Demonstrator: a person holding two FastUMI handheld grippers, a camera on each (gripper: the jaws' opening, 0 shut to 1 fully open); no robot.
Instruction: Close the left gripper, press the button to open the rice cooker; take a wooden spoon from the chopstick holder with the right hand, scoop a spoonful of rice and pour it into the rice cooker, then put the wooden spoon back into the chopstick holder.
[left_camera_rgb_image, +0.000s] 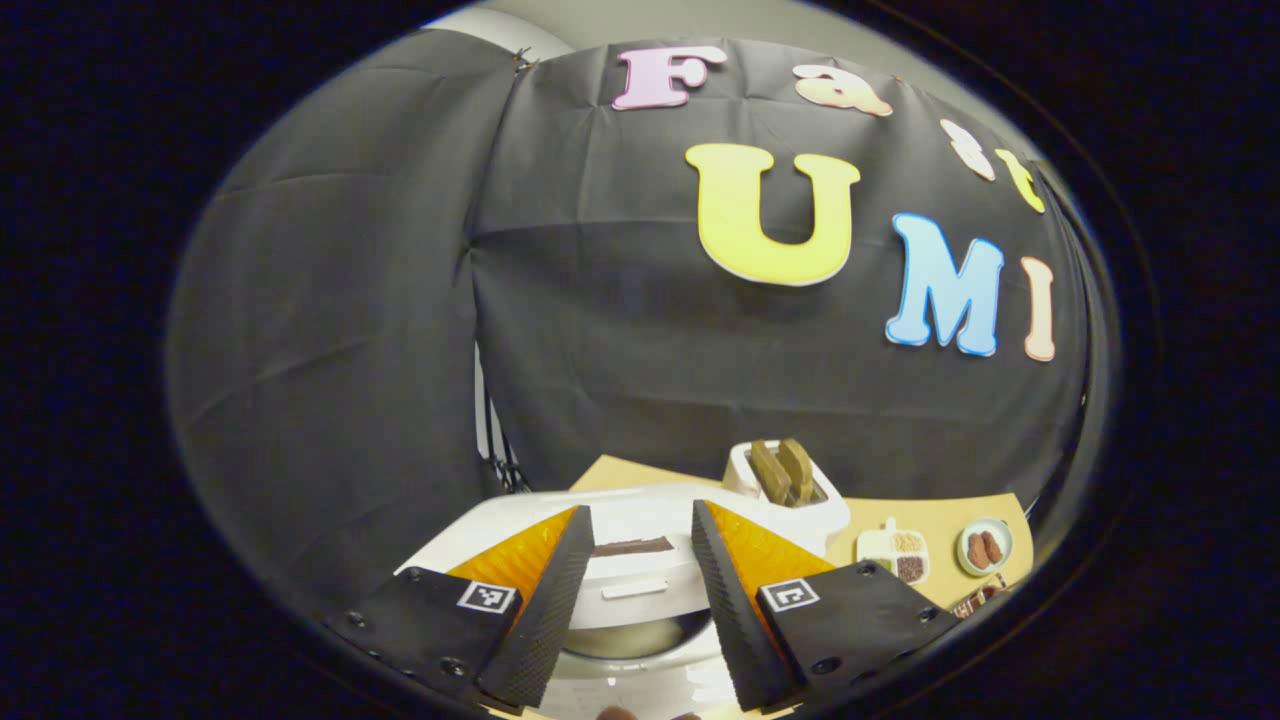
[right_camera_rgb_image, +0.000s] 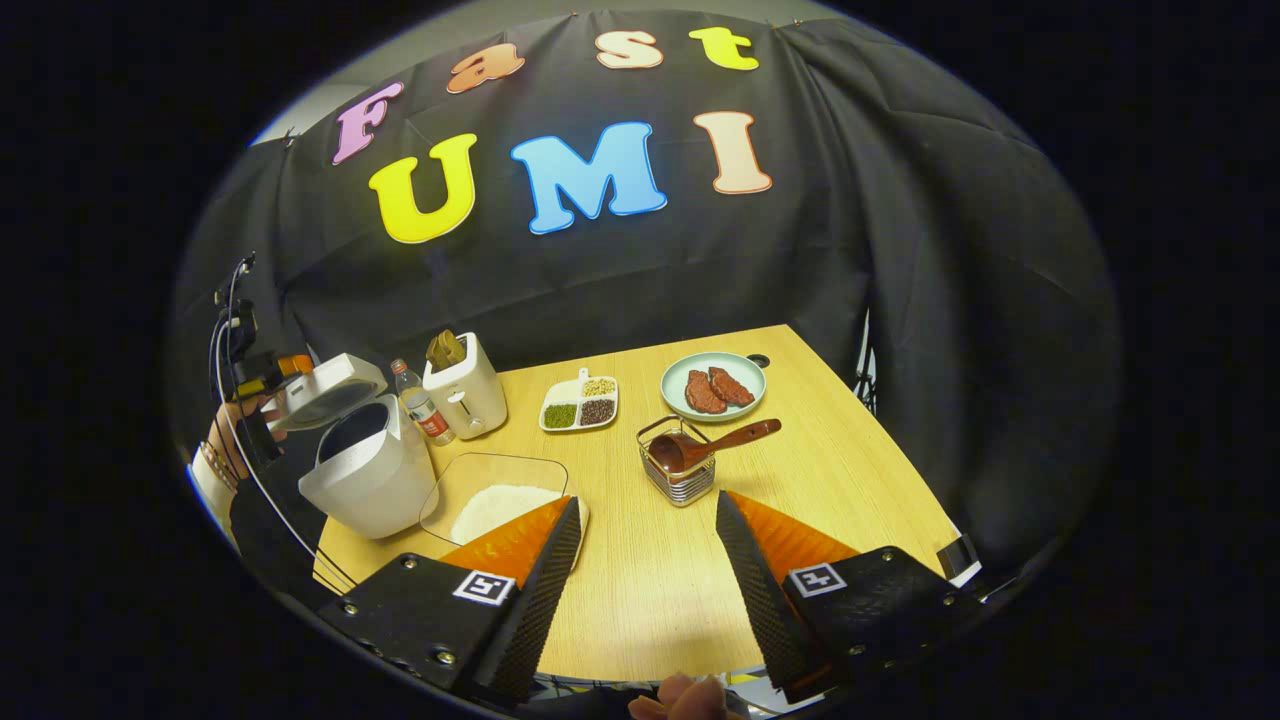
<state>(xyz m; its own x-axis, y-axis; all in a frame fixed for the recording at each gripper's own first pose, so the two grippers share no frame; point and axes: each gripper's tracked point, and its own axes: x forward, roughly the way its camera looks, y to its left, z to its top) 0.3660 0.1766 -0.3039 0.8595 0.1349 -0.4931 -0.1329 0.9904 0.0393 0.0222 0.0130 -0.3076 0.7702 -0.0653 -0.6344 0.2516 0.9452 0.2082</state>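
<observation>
The rice cooker (right_camera_rgb_image: 365, 455) stood lid-up at the desk's (right_camera_rgb_image: 640, 590) left edge, so, seemingly, your scooping step began. Both jaws gaped empty. Your right gripper (right_camera_rgb_image: 645, 545) next needed the wooden spoon (right_camera_rgb_image: 712, 444) lying across the chopstick holder (right_camera_rgb_image: 678, 475).

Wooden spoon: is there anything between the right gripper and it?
Nothing visible. The right gripper is open above bare table, and the wooden spoon lies across the chopstick holder straight ahead. The rice tray sits off to one side.

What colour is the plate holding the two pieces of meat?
Pale green; the plate shows best in the right gripper view.
</observation>
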